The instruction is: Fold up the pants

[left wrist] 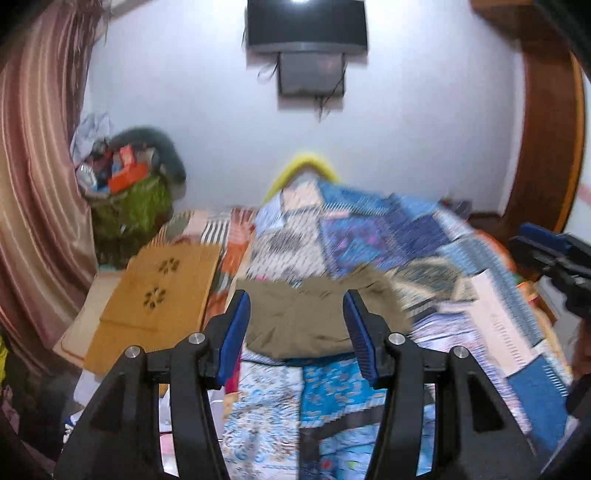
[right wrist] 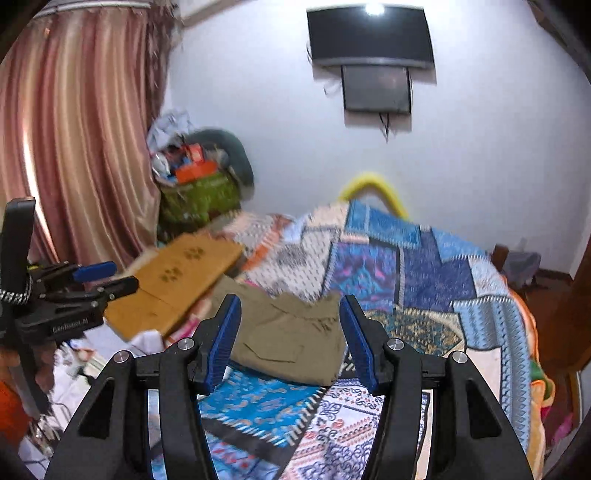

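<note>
The olive-green pants (left wrist: 314, 321) lie as a compact folded bundle on the patchwork blanket (left wrist: 369, 236) of the bed. My left gripper (left wrist: 296, 295) hovers above and short of them, open, with nothing between its blue pads. The right gripper (right wrist: 289, 297) also hangs open over the pants (right wrist: 288, 332), holding nothing. Each gripper shows in the other's view: the right gripper (left wrist: 546, 254) at the right edge, the left gripper (right wrist: 96, 280) at the left edge. Both views are motion-blurred.
A wooden board (left wrist: 159, 295) with flower cut-outs lies on the bed left of the pants. A green basket (left wrist: 129, 210) full of clutter stands by the striped curtain (left wrist: 33, 184). A dark screen (left wrist: 306, 26) hangs on the far wall. A wooden frame (left wrist: 546, 129) is at right.
</note>
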`<state>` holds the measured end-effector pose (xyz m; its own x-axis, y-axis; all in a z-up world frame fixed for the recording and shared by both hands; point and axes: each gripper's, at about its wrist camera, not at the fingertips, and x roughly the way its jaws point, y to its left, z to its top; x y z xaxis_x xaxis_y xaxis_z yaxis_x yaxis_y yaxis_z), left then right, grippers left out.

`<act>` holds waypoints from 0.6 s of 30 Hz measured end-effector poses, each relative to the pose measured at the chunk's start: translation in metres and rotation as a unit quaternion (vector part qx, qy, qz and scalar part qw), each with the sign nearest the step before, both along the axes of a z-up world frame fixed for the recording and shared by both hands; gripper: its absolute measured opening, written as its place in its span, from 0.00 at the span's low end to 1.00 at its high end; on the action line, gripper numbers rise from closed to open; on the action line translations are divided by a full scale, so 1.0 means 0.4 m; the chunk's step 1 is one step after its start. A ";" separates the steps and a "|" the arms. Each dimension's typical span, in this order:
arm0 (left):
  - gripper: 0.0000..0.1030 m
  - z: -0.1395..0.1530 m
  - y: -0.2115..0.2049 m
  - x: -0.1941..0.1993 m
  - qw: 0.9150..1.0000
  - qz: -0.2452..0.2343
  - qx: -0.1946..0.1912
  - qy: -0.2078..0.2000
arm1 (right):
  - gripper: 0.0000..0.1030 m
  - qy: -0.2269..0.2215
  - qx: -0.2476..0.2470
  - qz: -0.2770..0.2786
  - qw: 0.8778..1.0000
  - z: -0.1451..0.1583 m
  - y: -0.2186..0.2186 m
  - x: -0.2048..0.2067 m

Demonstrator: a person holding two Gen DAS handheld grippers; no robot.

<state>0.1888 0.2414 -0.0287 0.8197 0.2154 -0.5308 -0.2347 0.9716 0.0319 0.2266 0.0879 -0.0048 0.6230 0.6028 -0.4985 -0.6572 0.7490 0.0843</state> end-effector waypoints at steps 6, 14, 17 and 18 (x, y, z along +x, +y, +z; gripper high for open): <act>0.51 0.129 -0.085 -0.178 0.996 -0.011 0.008 -0.088 | 0.50 -0.065 0.041 0.008 0.997 0.111 -0.057 -0.148; 0.53 0.183 -0.154 -0.376 0.987 -0.002 0.015 -0.160 | 0.50 -0.125 0.077 0.023 0.989 0.183 -0.108 -0.319; 0.65 0.177 -0.175 -0.434 0.983 0.002 0.021 -0.182 | 0.50 -0.140 0.085 0.021 0.986 0.176 -0.119 -0.367; 0.71 0.175 -0.180 -0.447 0.982 0.002 0.023 -0.186 | 0.50 -0.140 0.089 0.023 0.986 0.168 -0.122 -0.381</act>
